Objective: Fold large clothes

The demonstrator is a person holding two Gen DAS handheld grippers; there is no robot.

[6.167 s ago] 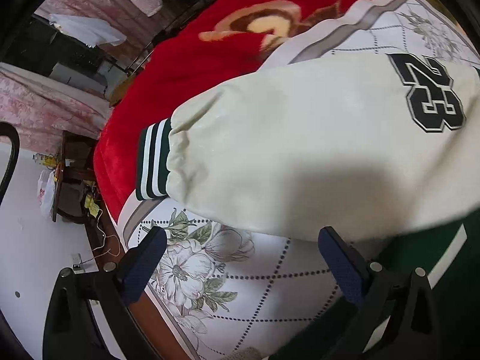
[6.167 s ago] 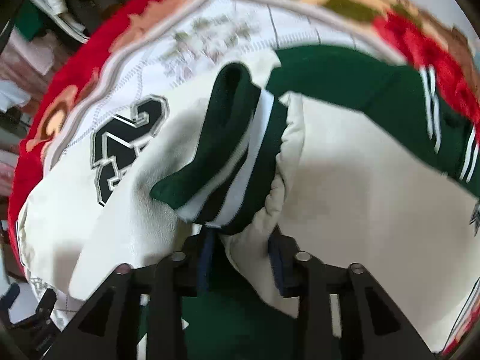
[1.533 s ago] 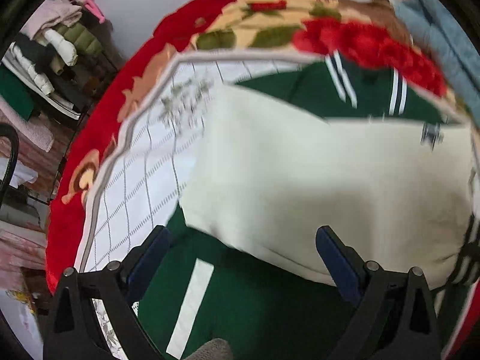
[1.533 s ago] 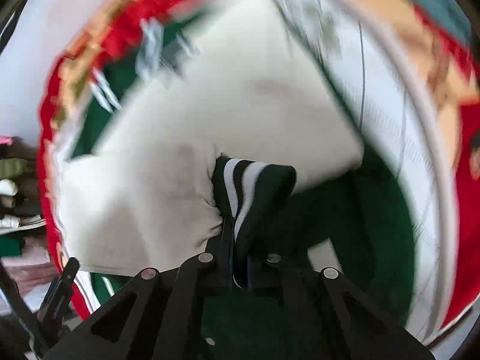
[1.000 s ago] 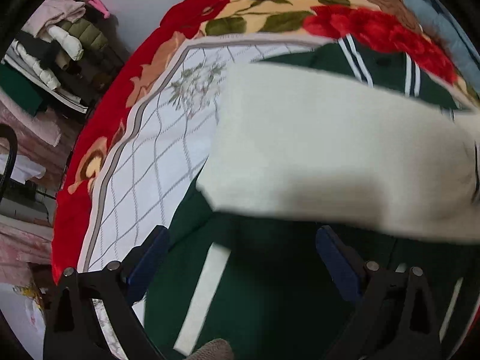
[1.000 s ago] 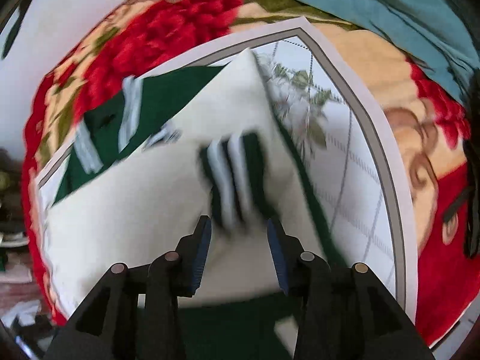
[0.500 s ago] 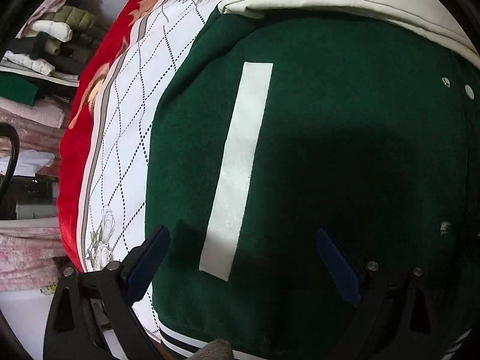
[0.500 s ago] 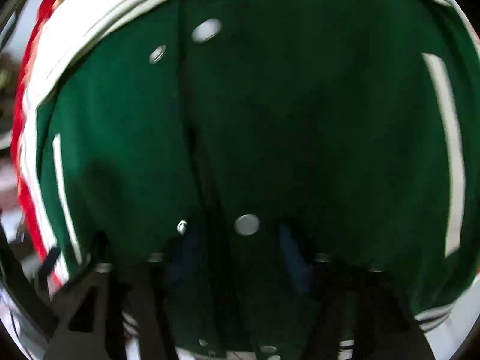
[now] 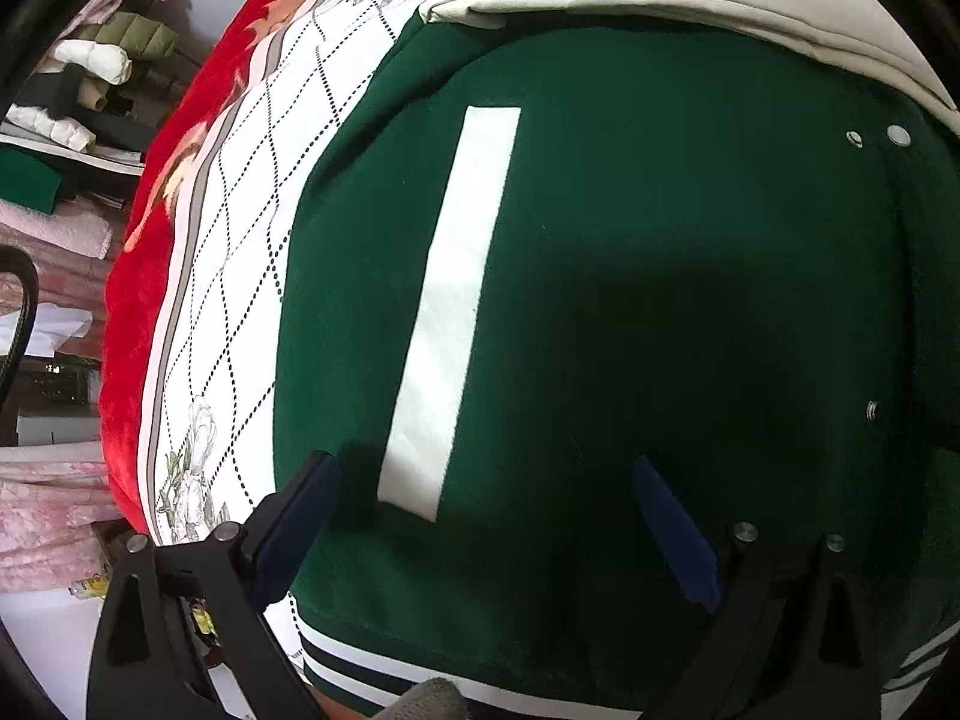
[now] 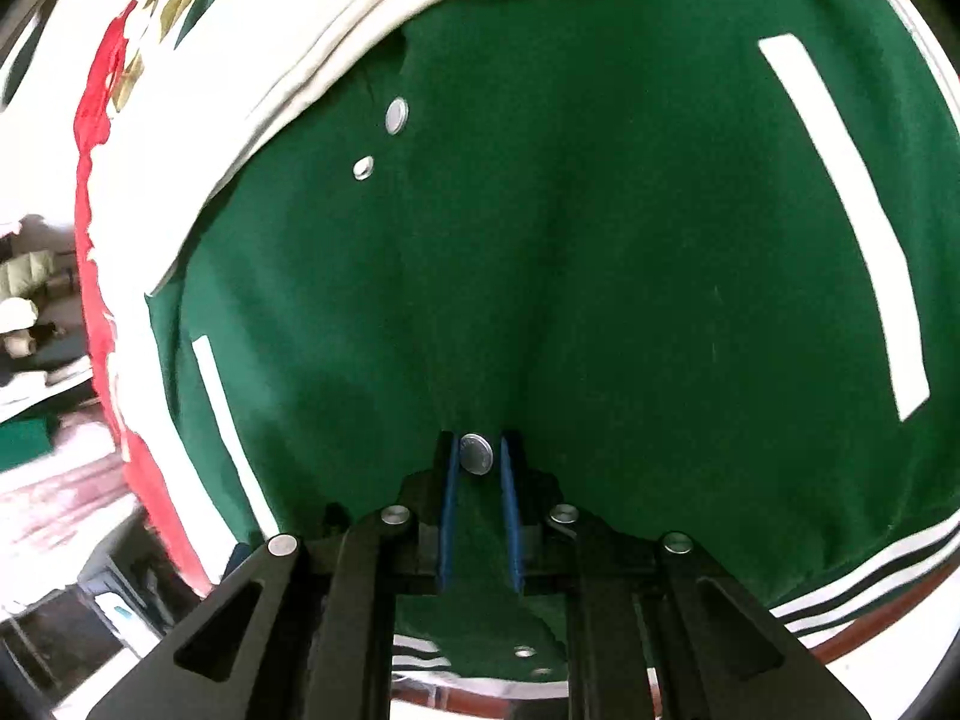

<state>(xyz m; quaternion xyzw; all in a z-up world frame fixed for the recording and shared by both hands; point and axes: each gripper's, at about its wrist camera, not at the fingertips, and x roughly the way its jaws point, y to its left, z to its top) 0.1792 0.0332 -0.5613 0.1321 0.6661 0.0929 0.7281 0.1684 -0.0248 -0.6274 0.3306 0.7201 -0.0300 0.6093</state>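
Green wool-like cloth of the varsity jacket (image 9: 660,312) fills both views; it lies spread on a quilted white floral bedspread (image 9: 240,252) edged by a red plush blanket (image 9: 132,312). Its striped hem (image 9: 384,669) is nearest the cameras and the folded cream sleeves (image 9: 660,0) farthest, so its long axis runs away from the grippers. Stacked folded clothes (image 9: 90,66) sit in the room at left. The left gripper (image 9: 480,516) hovers low over the front panel near a white pocket strip (image 9: 450,312), fingers spread wide, gripping nothing. The right gripper (image 10: 480,510) pinches the jacket's front placket beside a silver snap (image 10: 475,454).
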